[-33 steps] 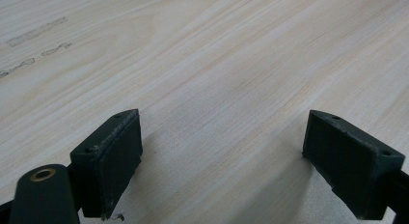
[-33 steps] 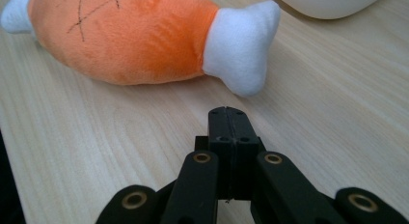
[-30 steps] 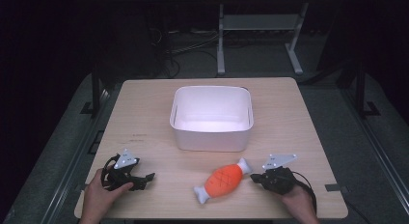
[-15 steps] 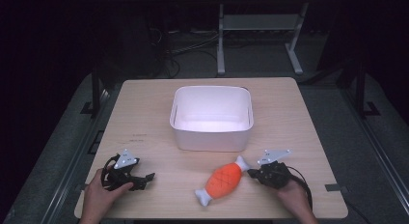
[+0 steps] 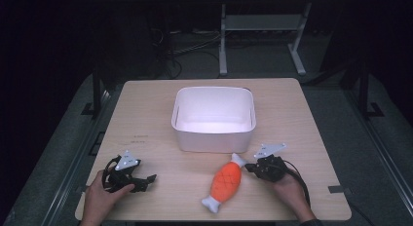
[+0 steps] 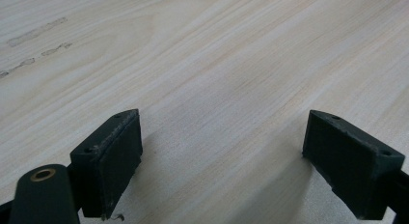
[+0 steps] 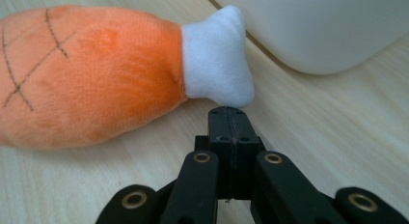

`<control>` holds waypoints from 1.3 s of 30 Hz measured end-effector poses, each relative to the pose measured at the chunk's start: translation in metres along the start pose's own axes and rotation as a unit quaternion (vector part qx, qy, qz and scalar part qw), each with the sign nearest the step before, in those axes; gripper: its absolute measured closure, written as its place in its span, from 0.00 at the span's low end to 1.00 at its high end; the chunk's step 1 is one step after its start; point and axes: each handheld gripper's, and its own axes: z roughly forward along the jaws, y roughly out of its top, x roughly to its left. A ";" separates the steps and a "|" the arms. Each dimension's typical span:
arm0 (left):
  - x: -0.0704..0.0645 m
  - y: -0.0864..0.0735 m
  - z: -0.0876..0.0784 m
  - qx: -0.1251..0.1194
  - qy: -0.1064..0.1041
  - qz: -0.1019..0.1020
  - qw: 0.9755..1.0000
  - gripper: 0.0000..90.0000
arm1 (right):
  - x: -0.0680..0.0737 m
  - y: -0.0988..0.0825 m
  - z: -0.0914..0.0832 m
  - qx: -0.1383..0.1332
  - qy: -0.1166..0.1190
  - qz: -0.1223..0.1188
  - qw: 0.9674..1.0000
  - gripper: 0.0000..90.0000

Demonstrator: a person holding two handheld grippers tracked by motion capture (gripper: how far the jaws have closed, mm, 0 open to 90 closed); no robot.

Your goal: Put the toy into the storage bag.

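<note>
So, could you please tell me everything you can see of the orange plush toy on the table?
The orange plush toy is a soft, fuzzy drumstick shape with a white bone-like knob at each end and dark crosshatch stitching on its body. It lies flat on the wooden table, slanted, its far white end close to the white bin. The right gripper, jaws shut, sits at that end, holding nothing.

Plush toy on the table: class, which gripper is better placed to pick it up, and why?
Right. The right gripper, jaws shut, sits just off the plush toy's white end, beside the white bin. The left gripper rests open over bare table, well away.
</note>
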 end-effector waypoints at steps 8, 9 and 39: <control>0.000 0.000 0.000 0.002 0.000 0.002 1.000 0.15 | 0.000 0.011 0.006 -0.001 0.003 -0.008 1.000 1.00; 0.000 0.000 0.000 0.002 0.000 0.002 1.000 0.15 | 0.001 0.014 0.008 -0.003 0.004 -0.009 1.000 1.00; 0.000 0.000 0.000 0.003 0.000 0.002 1.000 0.15 | 0.013 0.053 0.038 -0.015 0.024 -0.051 0.998 1.00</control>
